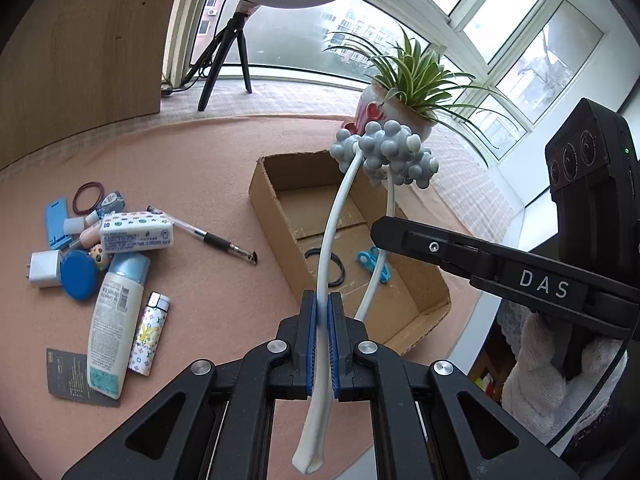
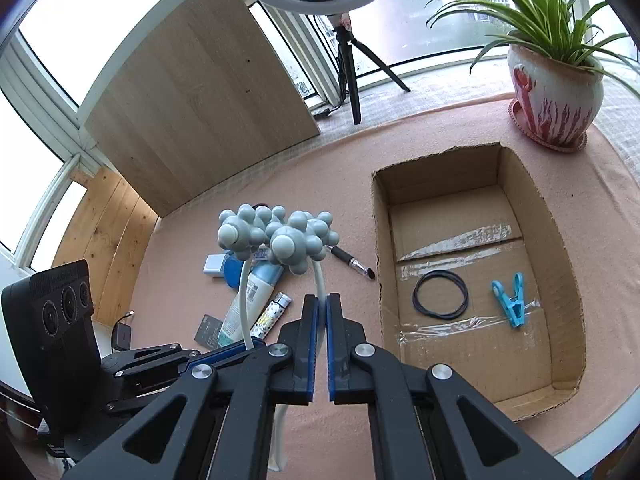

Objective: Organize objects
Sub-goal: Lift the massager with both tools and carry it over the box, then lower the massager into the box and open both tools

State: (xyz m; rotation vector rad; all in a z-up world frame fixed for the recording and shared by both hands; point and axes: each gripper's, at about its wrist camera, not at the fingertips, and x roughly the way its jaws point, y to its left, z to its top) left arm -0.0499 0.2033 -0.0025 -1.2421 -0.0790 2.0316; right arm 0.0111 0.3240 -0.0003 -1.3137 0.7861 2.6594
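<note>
While two items already lie on the floor of the cardboard box (image 2: 568, 264), namely a black hair-tie ring (image 2: 440, 294) and a blue clothes peg (image 2: 511, 299), most of the objects are not yet sorted. The item in hand is a white two-armed massager (image 1: 384, 152) with clusters of grey knobs at its ends. It is held clear of the table, with its knobbed heads raised ahead of both grippers. The left gripper (image 1: 323, 320) is closed tight on one white arm, and the right gripper (image 2: 322, 320) is clamped on the other arm; neither shows a gap beyond the thin stem pinched between the blue pads. On the pink table cover (image 1: 208, 160), well apart from the box, a pile waits: a lotion bottle (image 1: 114, 320), a patterned lighter (image 1: 149, 334), a pen (image 1: 208, 235), a blue round lid (image 1: 79, 274), a white charger block (image 1: 44, 269) and other small things. Judged from this layout, the task is at an early stage, with the massager probably next for the box.
</note>
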